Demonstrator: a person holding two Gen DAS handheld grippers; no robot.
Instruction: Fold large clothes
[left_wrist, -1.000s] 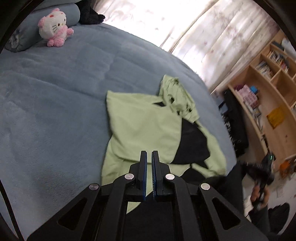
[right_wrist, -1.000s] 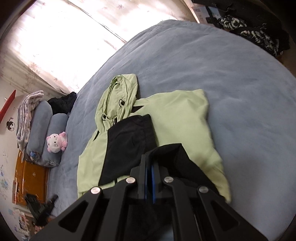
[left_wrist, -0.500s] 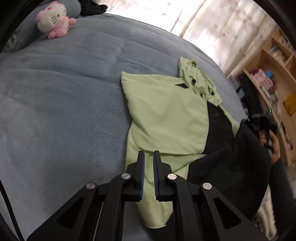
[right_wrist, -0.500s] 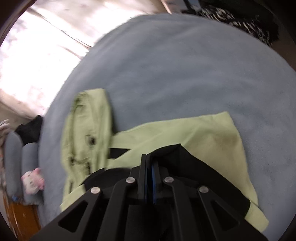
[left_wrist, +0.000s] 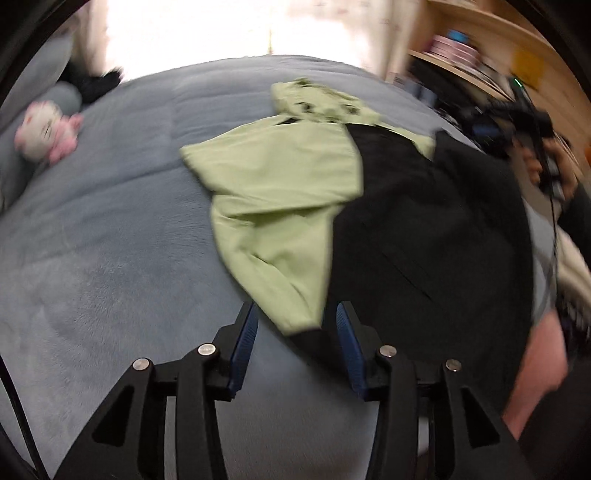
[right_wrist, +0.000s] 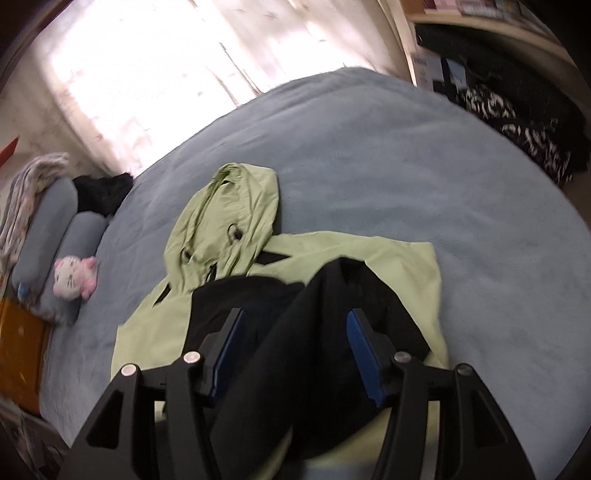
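Note:
A light green hooded jacket (left_wrist: 280, 177) with black panels (left_wrist: 424, 229) lies on the blue-grey bed (left_wrist: 110, 240). My left gripper (left_wrist: 295, 325) hangs low over the bed and its jaws are opening. The green sleeve's black cuff (left_wrist: 306, 339) lies between them, and neither pad presses on it. In the right wrist view the jacket (right_wrist: 388, 266) spreads out with its hood (right_wrist: 229, 206) pointing away. My right gripper (right_wrist: 293, 332) is also opening its jaws. A loose fold of black cloth (right_wrist: 325, 295) stands between them, free of the blue pads (right_wrist: 360, 339).
A pink and white plush toy (right_wrist: 74, 277) sits by grey pillows (right_wrist: 55, 221) at the head of the bed. Dark patterned clothes (right_wrist: 517, 118) lie past the far edge, below wooden shelves (left_wrist: 480, 37). A person's hand (left_wrist: 550, 166) shows at the right.
Both grippers went from shut to jaws apart. The black cloth that the right one gripped now lies loose. The left gripper rolled and sank toward the sleeve cuff.

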